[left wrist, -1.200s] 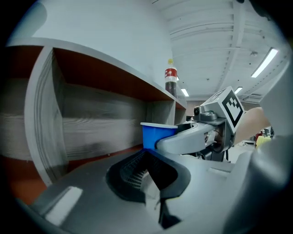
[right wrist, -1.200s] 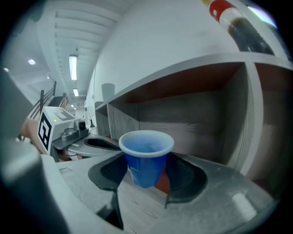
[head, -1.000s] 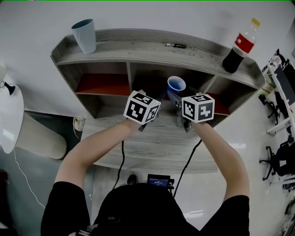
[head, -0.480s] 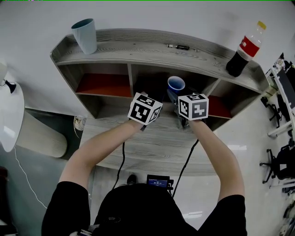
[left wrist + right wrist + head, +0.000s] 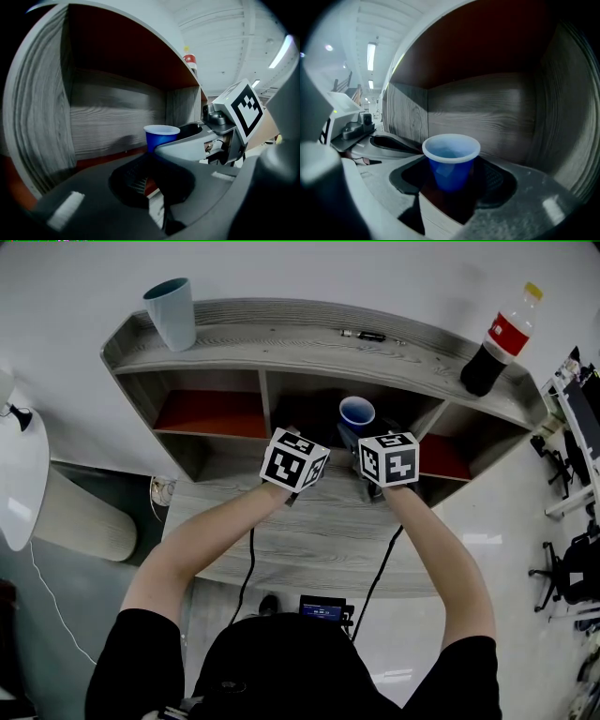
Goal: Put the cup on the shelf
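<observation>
A blue cup (image 5: 357, 412) stands upright on the red floor of the middle compartment of the grey wooden shelf (image 5: 281, 338). My right gripper (image 5: 352, 439) reaches into that compartment. In the right gripper view the cup (image 5: 451, 159) sits between the jaws of my right gripper (image 5: 452, 183), which are opening, with a gap showing on each side of it. My left gripper (image 5: 317, 439) hovers just left of the cup. In the left gripper view the left gripper (image 5: 152, 180) looks shut and empty, with the cup (image 5: 161, 136) ahead to its right.
A pale teal cup (image 5: 172, 313) stands on the shelf's top board at the left, a cola bottle (image 5: 497, 338) at the right, and a small dark object (image 5: 361, 333) between them. Red-floored side compartments (image 5: 206, 413) flank the middle one. A wooden desk board (image 5: 309, 540) lies below.
Both grippers have shifted a little to the left, the right one more. The blue cup has stayed in nearly the same place in the middle compartment.
</observation>
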Action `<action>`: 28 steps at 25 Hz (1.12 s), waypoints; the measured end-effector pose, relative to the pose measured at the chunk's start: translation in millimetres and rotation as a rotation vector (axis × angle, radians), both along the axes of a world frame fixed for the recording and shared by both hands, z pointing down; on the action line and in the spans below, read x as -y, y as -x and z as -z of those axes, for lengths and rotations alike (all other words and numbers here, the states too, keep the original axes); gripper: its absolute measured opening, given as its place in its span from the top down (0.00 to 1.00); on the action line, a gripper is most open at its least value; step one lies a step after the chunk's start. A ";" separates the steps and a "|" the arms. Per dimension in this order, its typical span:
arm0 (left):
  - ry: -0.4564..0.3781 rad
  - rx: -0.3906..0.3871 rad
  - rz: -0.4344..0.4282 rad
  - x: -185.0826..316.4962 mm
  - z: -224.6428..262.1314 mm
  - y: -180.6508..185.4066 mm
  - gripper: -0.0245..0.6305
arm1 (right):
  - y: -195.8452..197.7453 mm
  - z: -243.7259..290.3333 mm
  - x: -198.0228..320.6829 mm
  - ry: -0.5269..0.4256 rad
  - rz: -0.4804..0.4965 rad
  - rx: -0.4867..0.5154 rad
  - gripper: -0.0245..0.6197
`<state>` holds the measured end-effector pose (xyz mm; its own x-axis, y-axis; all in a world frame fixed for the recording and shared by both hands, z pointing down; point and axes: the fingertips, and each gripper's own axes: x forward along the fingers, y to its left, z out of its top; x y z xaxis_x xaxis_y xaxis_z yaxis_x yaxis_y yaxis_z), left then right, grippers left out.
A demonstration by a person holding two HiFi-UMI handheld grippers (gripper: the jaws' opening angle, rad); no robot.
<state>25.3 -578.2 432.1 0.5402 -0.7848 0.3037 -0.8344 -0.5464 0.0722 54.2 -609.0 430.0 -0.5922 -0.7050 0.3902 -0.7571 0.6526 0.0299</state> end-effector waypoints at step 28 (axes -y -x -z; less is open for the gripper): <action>-0.155 -0.090 -0.221 -95.9 33.4 -18.0 0.96 | -26.1 11.6 -121.5 -0.126 0.003 -0.011 0.97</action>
